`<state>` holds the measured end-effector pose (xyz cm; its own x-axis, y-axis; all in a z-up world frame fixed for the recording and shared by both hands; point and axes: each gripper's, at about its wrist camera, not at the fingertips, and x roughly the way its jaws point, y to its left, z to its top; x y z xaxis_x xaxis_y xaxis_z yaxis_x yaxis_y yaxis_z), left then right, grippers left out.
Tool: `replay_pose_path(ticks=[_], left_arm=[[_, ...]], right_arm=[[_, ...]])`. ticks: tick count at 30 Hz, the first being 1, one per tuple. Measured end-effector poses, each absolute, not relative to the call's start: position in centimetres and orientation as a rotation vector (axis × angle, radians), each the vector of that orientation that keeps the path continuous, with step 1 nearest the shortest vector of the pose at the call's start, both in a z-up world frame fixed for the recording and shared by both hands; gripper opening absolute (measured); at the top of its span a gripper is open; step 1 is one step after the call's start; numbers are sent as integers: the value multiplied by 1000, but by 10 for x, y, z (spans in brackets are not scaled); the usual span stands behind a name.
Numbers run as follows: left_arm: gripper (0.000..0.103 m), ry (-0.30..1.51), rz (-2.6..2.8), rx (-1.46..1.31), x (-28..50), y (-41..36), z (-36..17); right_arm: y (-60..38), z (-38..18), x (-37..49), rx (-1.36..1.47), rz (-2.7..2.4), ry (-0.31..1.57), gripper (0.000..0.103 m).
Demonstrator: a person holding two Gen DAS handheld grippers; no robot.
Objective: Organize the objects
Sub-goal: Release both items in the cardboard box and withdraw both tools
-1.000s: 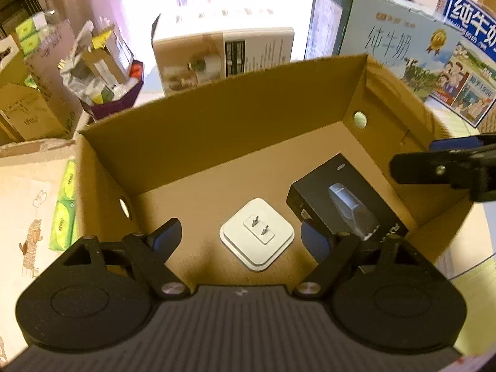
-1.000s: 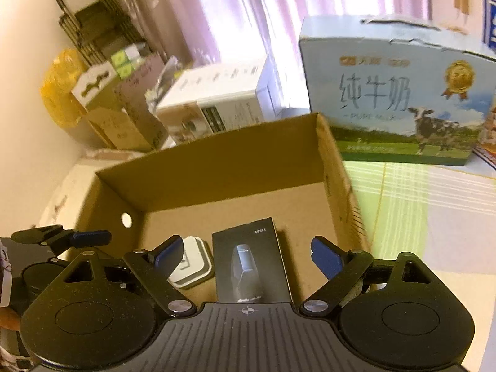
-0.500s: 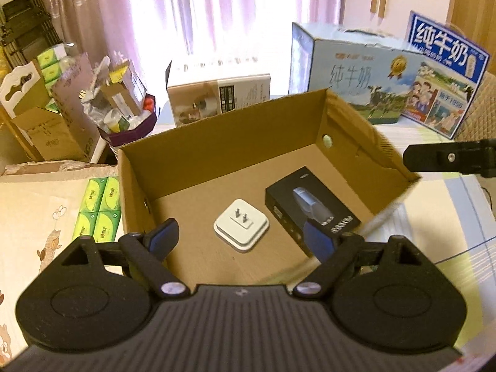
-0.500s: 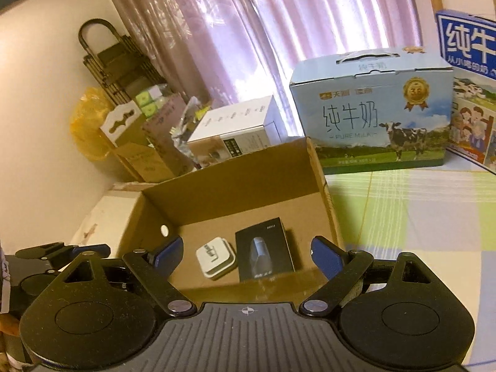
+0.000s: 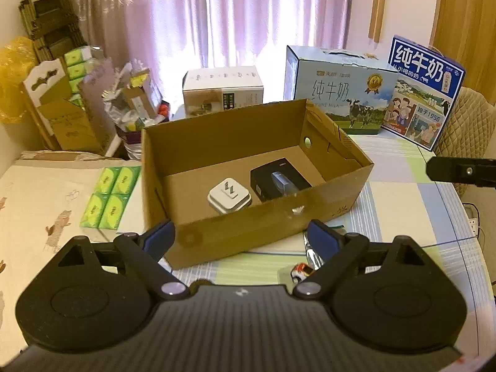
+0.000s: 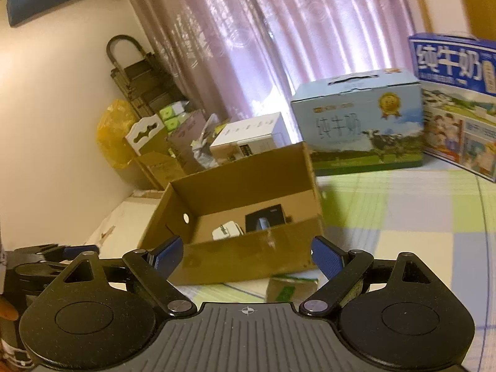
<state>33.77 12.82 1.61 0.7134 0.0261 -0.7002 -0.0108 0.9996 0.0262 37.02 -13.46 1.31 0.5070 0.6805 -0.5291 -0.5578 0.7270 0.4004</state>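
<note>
I am working in a lived-in home room — sheer pink curtains point(image 5: 217, 15) hang behind the open cardboard box point(image 5: 248, 186). Milk cartons point(image 5: 341, 90) stand right of the box, tissue packs point(image 5: 110, 197) lie left of it — all on a checked tablecloth point(image 5: 403, 204).

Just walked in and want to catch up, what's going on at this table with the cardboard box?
A person is tidying small items into the cardboard box. A white plug adapter and a black product box already lie inside. Both the left gripper and the right gripper are empty; the left jaws are opening, the right stand open. A foil packet waits outside.
</note>
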Motion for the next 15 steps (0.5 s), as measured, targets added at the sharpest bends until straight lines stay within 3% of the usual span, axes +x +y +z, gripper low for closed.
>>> replay_pose_path(ticks=[15], left_arm=[[91, 776, 43, -28, 262, 116, 15]], right_arm=[[-164, -17, 327, 181, 752, 842, 87]])
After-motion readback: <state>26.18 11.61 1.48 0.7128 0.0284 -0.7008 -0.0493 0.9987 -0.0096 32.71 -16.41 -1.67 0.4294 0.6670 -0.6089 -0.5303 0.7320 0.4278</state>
